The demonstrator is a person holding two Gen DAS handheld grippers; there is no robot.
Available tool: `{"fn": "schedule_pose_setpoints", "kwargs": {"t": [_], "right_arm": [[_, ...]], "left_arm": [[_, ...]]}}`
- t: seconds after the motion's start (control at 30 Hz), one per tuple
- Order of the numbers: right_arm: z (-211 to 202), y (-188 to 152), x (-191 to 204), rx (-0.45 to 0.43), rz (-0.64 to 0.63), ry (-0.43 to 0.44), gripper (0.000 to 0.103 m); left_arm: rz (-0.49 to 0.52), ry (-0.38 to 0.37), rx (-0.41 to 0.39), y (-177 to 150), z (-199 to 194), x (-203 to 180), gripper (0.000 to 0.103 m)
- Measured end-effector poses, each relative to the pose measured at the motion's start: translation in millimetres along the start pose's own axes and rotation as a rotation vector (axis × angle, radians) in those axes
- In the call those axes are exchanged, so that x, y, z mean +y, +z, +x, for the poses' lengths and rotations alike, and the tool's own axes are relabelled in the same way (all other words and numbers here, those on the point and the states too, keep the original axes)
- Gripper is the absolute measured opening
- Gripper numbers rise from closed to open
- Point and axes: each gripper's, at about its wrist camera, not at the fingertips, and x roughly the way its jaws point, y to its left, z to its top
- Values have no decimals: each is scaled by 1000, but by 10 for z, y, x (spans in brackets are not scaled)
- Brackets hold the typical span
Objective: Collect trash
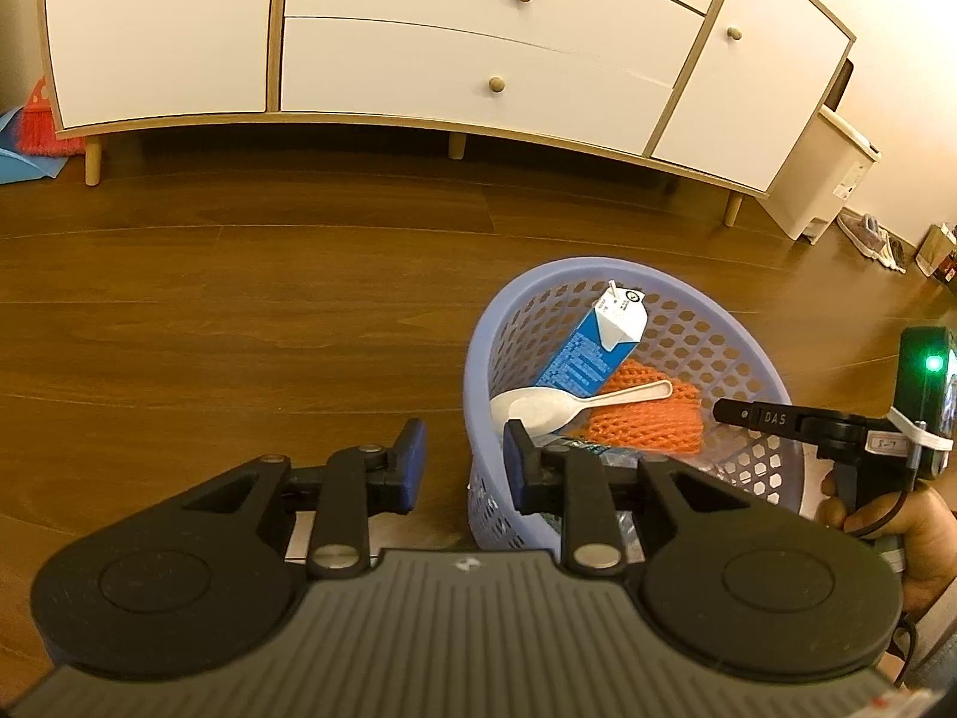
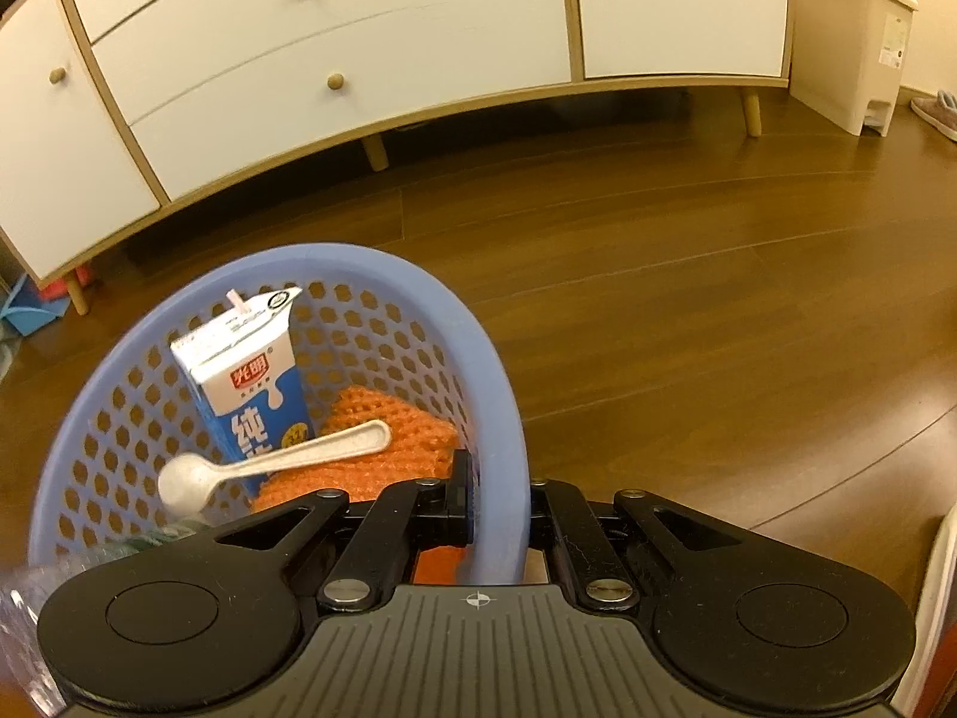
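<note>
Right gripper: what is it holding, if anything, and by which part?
The right gripper holds the basket by its rim, one jaw inside the wall and one outside. The left gripper holds nothing.

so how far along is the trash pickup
Done: a milk carton, white spoon and orange foam net lie in the blue basket. In hand: the right gripper straddles the basket's rim; the left gripper is open and empty. Left: no loose trash shows on the floor.
</note>
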Motion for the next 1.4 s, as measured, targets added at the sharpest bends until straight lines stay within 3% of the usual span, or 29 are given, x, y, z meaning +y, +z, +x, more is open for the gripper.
{"fn": "schedule_pose_setpoints", "kwargs": {"t": [0.4, 0.6, 0.77, 0.87, 0.93, 0.97, 1.13, 1.4], "right_arm": [[-6, -13, -113, 16, -25, 102, 2], [-36, -20, -142, 15, -27, 125, 5], [-67, -35, -37, 11, -115, 105, 8], [-86, -42, -142, 9, -46, 146, 18], [-116, -47, -207, -14, -19, 119, 49], [-137, -48, -229, -26, -15, 102, 52], [-248, -69, -403, -40, 68, 136, 53], [-608, -136, -421, -53, 74, 175, 53]], "left_arm": [[19, -23, 14, -11, 68, -16, 27], [37, -32, 24, -7, 151, -48, 29], [60, -26, 38, -36, 213, -50, 30], [63, -34, 44, -44, 242, -63, 30], [69, -39, 49, -50, 267, -84, 30], [72, -42, 53, -56, 279, -95, 30], [93, -54, 60, -77, 339, -165, 30], [80, -47, 62, -198, 303, -250, 30]]}}
